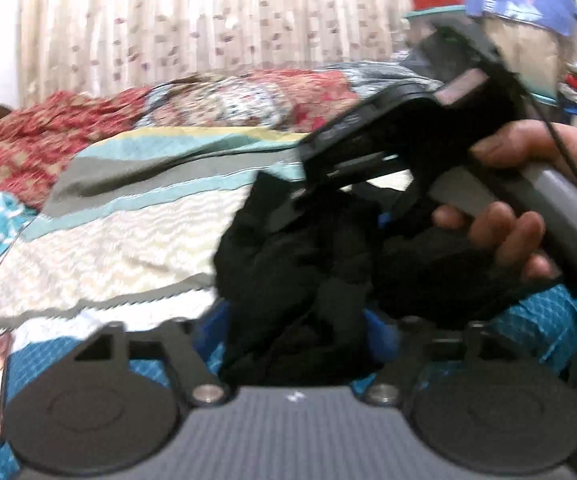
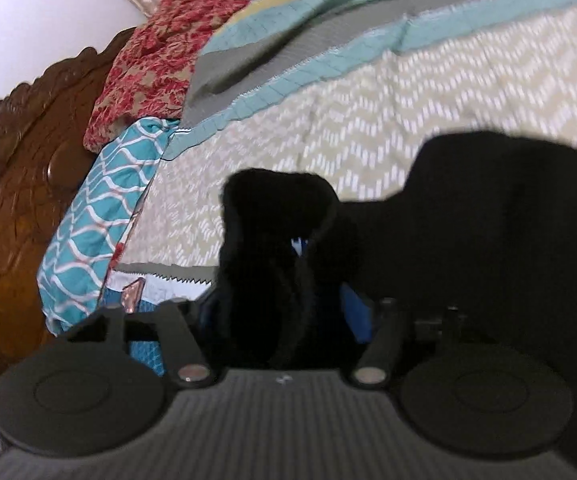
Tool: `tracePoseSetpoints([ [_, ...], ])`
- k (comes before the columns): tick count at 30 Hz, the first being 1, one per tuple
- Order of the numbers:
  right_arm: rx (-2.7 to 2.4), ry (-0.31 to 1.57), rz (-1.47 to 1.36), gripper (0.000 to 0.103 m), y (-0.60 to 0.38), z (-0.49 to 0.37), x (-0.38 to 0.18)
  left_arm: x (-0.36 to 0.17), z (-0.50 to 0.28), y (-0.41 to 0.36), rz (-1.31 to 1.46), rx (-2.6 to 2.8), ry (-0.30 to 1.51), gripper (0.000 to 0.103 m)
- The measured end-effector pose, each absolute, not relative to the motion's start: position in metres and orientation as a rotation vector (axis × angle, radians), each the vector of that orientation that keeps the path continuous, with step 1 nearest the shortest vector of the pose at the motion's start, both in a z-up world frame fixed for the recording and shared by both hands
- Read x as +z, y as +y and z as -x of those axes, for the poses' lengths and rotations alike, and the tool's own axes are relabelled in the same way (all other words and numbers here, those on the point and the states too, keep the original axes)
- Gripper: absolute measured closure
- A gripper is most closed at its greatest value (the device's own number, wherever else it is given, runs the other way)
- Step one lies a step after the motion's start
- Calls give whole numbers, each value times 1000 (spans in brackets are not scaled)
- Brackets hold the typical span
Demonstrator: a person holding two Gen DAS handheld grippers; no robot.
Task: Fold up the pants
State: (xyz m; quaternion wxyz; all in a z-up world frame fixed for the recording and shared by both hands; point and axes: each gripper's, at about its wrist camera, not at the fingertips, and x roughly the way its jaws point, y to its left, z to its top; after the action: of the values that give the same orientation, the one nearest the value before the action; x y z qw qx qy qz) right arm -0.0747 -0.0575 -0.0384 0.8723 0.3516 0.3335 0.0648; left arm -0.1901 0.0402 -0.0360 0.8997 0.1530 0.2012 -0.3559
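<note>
Bed point(image 2: 428, 128) with patterned quilt below; left gripper point(image 1: 294, 344) and right gripper point(image 2: 288, 320) each clamped on bunched black pants point(image 1: 288, 272), lifted clear to shake out for folding.

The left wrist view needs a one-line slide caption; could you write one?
Both grippers lift bunched black pants above a patterned bedspread, the right gripper hand-held opposite.

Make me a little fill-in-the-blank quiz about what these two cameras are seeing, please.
1. The pants bunched between the grippers are ____ in colour.
2. The headboard beside the bed is carved from ____.
3. The hand in the left view grips the other gripper's ____ handle.
4. The pillow against the headboard is white and ____.

Missing words: black; wood; grey; teal
</note>
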Motion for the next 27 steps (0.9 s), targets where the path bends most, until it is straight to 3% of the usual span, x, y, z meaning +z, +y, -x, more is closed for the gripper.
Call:
tracePoseSetpoints([
  [1,157,713,-743,54,-58,77,-38,-37,191,37,-328,-752,418,60],
  [2,173,722,-750,76,-57,76,-37,-37,191,34,-338,-766,423,64],
  [5,211,677,-771,80,-65,81,-25,-27,189,35,-287,-805,428,72],
  [11,279,466,-829,80,-104,106,-6,-5,183,24,-175,-889,407,71],
  [17,107,482,-922,79,-142,127,-42,-23,187,-21,-263,-971,452,66],
  [19,40,522,-891,74,-145,129,-51,-32,186,-33,-289,-996,495,61],
  [21,-39,576,-815,58,-141,127,-55,-41,187,-40,-321,-1006,523,57],
  [27,-61,527,-772,50,-145,143,-51,-28,192,-24,-297,-1019,495,44],
])
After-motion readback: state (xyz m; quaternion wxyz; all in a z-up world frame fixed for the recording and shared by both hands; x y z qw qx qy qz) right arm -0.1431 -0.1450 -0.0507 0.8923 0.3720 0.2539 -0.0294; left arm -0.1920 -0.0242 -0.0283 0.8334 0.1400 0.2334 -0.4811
